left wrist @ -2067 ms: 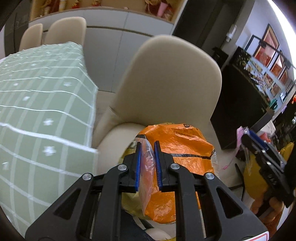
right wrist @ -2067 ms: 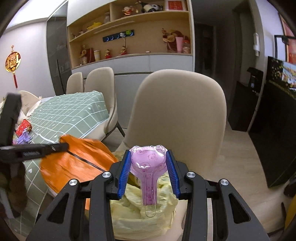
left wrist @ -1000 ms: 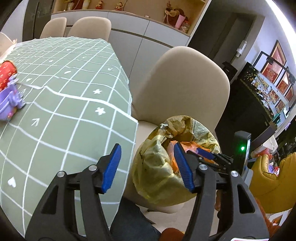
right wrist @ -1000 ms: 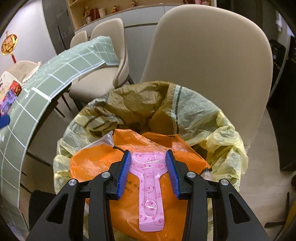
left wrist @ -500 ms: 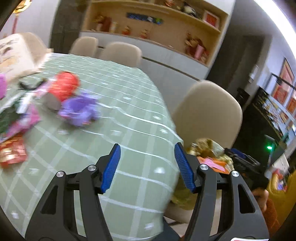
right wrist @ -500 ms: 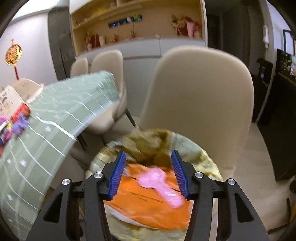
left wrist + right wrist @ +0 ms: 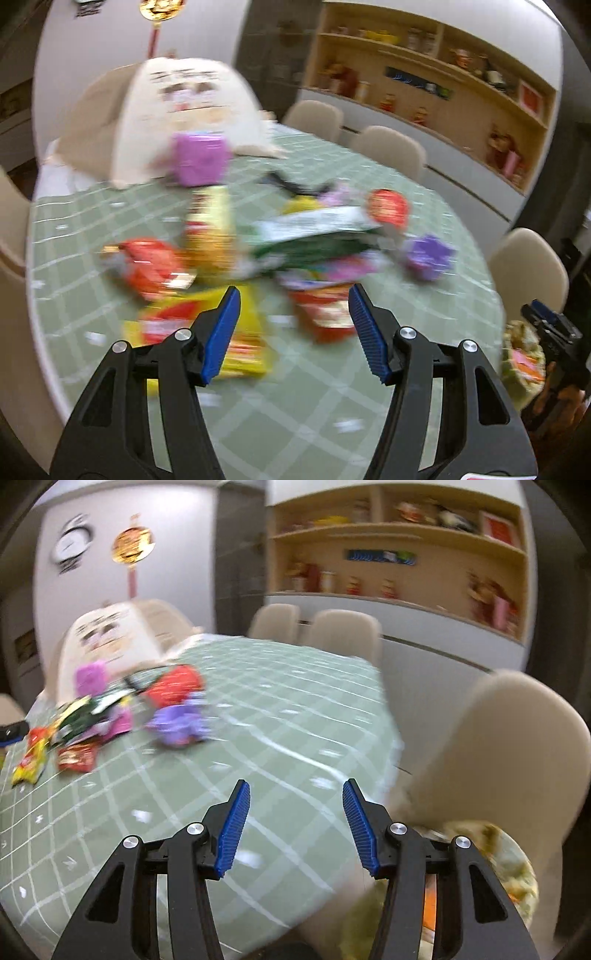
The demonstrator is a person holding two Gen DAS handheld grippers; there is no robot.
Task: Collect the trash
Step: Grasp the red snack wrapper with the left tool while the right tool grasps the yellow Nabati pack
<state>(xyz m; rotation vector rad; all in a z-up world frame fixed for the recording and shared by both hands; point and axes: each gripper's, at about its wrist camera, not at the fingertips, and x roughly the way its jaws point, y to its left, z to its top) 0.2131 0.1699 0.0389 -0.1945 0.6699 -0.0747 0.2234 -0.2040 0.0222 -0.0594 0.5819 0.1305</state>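
Observation:
A blurred heap of wrappers lies on the green checked tablecloth (image 7: 332, 406): a yellow wrapper (image 7: 243, 332), a red packet (image 7: 325, 317), another red packet (image 7: 151, 266), a green-and-white bag (image 7: 314, 236) and a crumpled purple wrapper (image 7: 428, 256). My left gripper (image 7: 293, 295) hangs open over the near edge of the heap, with nothing between its blue pads. My right gripper (image 7: 295, 786) is open and empty above bare tablecloth; the purple wrapper (image 7: 177, 720) lies far to its left. The yellow trash bag (image 7: 513, 867) sits on a chair at the lower right, with orange showing inside.
A white cushion with a cartoon face (image 7: 184, 110) and a pink box (image 7: 199, 162) stand at the table's far side. Beige chairs (image 7: 498, 738) ring the table. Shelves with ornaments (image 7: 443, 74) line the back wall. The trash bag (image 7: 521, 354) is off the table's right edge.
Both grippers swung left from the trash bag to the table. The right gripper let go of the pink wrapper, which stayed in the bag, and its jaws opened wider.

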